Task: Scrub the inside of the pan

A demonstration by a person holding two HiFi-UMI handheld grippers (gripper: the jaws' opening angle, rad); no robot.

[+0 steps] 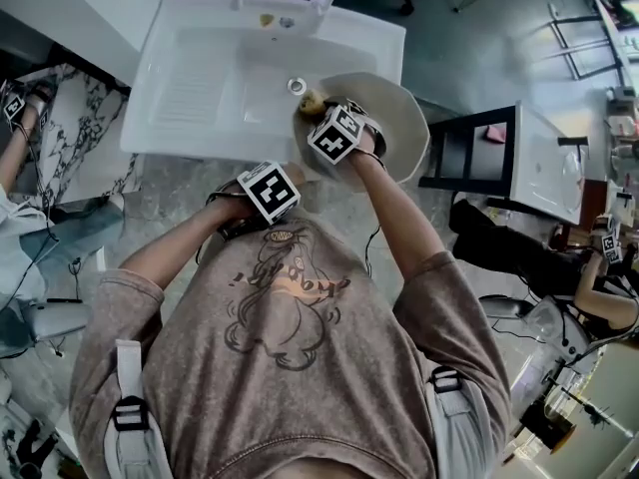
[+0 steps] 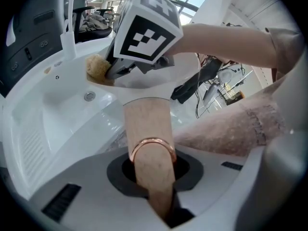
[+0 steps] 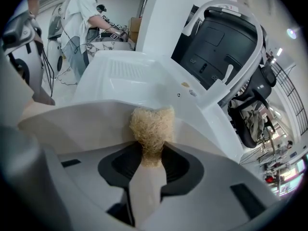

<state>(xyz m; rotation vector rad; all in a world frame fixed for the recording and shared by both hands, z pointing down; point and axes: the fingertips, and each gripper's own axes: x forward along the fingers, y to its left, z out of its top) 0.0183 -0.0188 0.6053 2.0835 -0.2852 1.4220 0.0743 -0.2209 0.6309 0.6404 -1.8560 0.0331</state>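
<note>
A cream pan [image 1: 401, 118] is held tilted over the white sink [image 1: 190, 88]. My left gripper [image 2: 155, 179] is shut on the pan's beige handle [image 2: 146, 124], just behind its copper ring [image 2: 153, 146]. Its marker cube shows near the person's chest in the head view [image 1: 268, 190]. My right gripper [image 3: 147, 174] is shut on a straw-coloured fibre scrubber [image 3: 151, 126], whose tuft presses against the pan's inner wall [image 3: 77, 124]. In the left gripper view the scrubber [image 2: 97, 66] sits at the pan's far rim below the right gripper's cube [image 2: 149, 28].
The sink has a drain [image 1: 297, 86], a ribbed drainboard [image 1: 190, 93] on its left and a white faucet [image 3: 226, 37] at the back. A black frame stand [image 1: 479, 148] is right of the pan. Other people are at the left [image 1: 20, 148] and right [image 1: 599, 297].
</note>
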